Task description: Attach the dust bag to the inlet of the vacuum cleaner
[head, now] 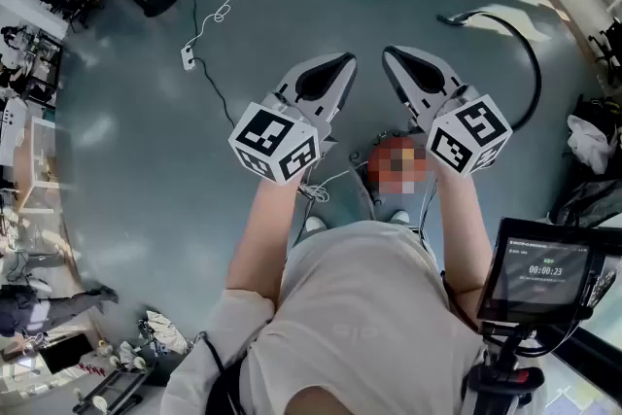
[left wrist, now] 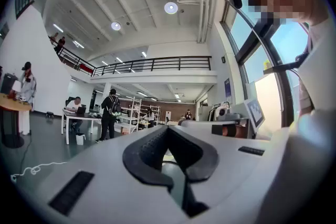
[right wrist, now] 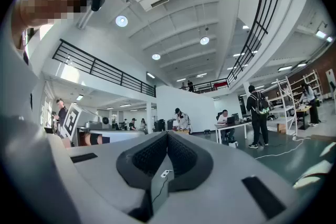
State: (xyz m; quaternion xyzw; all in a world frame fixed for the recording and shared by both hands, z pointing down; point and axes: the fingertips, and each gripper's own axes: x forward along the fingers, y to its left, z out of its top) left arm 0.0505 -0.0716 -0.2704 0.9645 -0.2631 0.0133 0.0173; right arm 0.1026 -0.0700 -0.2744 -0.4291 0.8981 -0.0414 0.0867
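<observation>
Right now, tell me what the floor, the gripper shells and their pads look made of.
The floor: likely coated concrete, grey-green and semi-glossy, with pale light patches reflecting off it. Shells of the left gripper and right gripper: probably moulded plastic, smooth matte grey. Their pads: dark, finely ribbed, rubber-like.

screen [head: 544, 272] | timer reads 00:00:23 | smaller print above it unreadable

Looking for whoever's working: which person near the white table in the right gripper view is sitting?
The person behind the laptop at the table; the one with the backpack and the one in the cap both stand.
</observation>
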